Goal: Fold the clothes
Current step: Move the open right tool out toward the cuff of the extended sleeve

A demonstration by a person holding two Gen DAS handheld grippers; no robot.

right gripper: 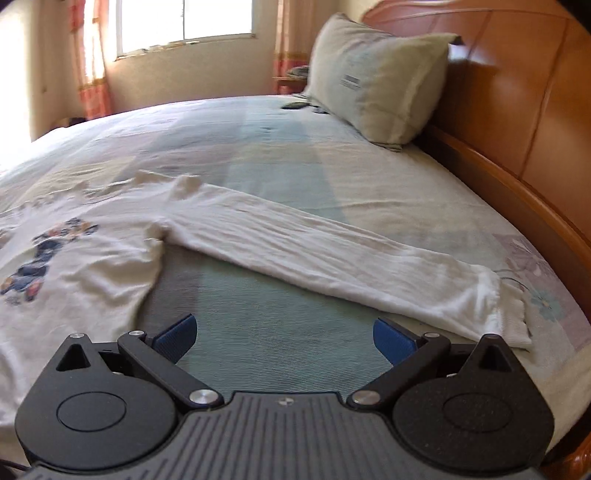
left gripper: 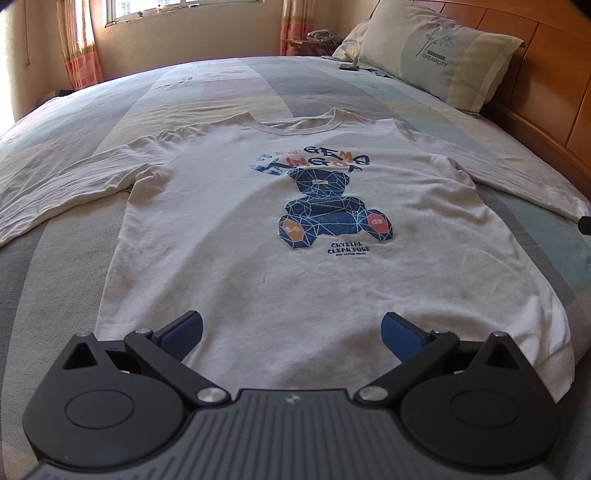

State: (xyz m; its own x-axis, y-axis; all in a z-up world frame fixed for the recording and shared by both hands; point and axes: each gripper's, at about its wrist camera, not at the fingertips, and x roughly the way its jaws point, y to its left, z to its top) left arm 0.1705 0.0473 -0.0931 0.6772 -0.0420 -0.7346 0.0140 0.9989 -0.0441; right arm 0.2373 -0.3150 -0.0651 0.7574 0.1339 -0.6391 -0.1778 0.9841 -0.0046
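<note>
— Shirt first: where does it lie?
— White long-sleeved shirt lies flat, front up, on the bed, collar toward the far side, both sleeves spread out sideways. A blue bear print with lettering sits on the chest.

— And the left gripper?
— It hangs over the shirt's hem, blue-padded fingers spread wide, nothing between them.

— The right gripper?
— Also wide apart and holding nothing. It hovers above bare striped bedsheet, between the shirt's body on its left and the outstretched right sleeve, which runs diagonally toward the headboard. The ribbed cuff lies just beyond its right finger; whether they touch I cannot tell.

— What else is around?
— A pale pillow printed DREAMCITY leans against the wooden headboard, a small dark object on the sheet near it, too small to name. Orange curtains flank a bright window on the far wall
</note>
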